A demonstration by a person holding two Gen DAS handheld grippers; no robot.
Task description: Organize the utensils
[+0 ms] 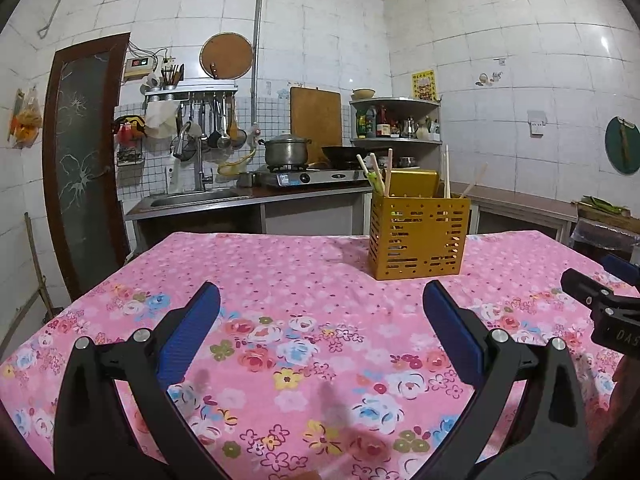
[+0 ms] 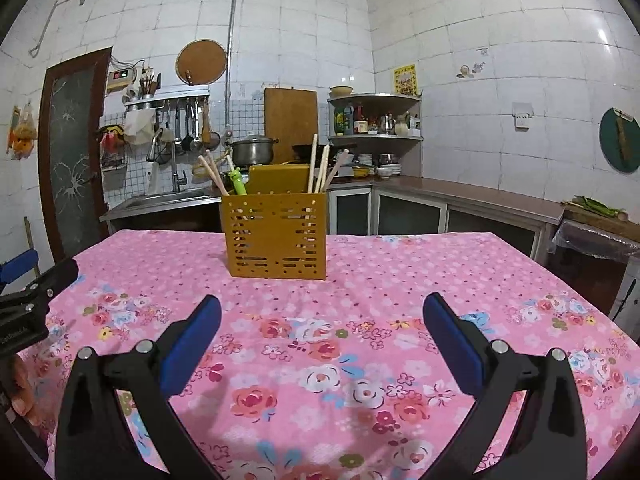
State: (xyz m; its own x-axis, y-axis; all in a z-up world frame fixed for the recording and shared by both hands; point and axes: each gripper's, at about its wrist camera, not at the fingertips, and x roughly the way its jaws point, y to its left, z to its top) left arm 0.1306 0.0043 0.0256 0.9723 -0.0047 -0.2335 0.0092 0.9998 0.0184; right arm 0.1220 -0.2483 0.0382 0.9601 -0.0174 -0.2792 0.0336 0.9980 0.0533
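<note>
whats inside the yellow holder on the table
The yellow holder holds wooden chopsticks and a green utensil, standing upright. Its walls hide their lower ends and the bottom.

From my left wrist camera the right gripper [image 1: 600,304] is cut off by the picture's right edge, so I cannot tell how its jaws stand. The yellow utensil holder [image 2: 276,236] hides the lower ends of the chopsticks [image 2: 316,168]. The desk [image 2: 400,280] runs past the bottom edge.
</note>
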